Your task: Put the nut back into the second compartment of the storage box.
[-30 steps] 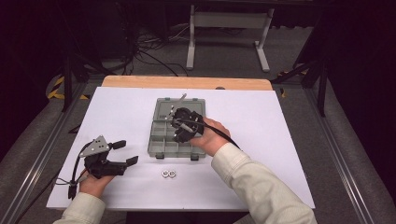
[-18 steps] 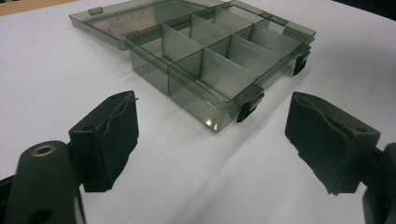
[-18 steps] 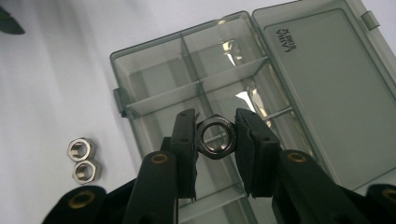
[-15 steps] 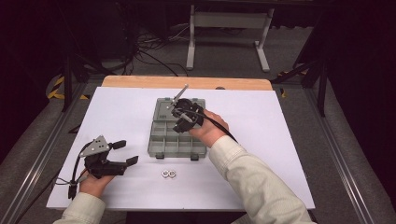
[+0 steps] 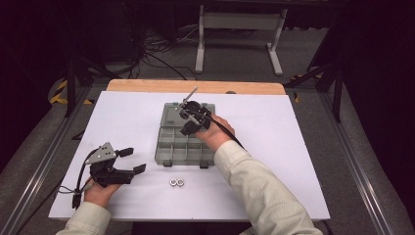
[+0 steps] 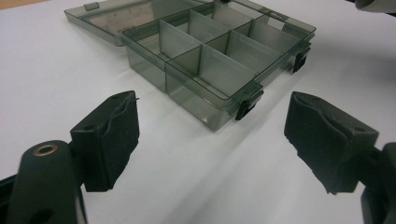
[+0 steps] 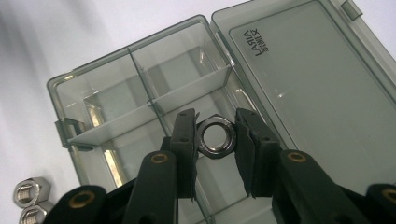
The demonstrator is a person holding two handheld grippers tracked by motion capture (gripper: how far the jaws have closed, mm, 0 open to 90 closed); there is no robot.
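A dark room with cables and a metal stand on the floor lies behind the white-topped bench (image 5: 293, 147).

The left claw (image 5: 133, 160) rests low on the bench at its near left, just where it was a second ago. Its jaws stand wide apart with nothing between them. In the left gripper view the grey compartment box (image 6: 219, 60) lies ahead of this claw, slightly to its right and well clear of its pads (image 6: 119, 133).

Two loose hex nuts (image 5: 176, 182) lie side by side on the bench, between the two arms and just in front of the box's near edge.

The right claw (image 5: 185, 116) grips a steel hex nut (image 7: 215, 136), pinched flat-to-flat between its pads. It has moved since the earlier frames from over the middle compartments toward the far end of the box, by the hinge, and a little lower. Below this claw are the far compartments; the open lid (image 7: 317, 84) lies flat to its right.
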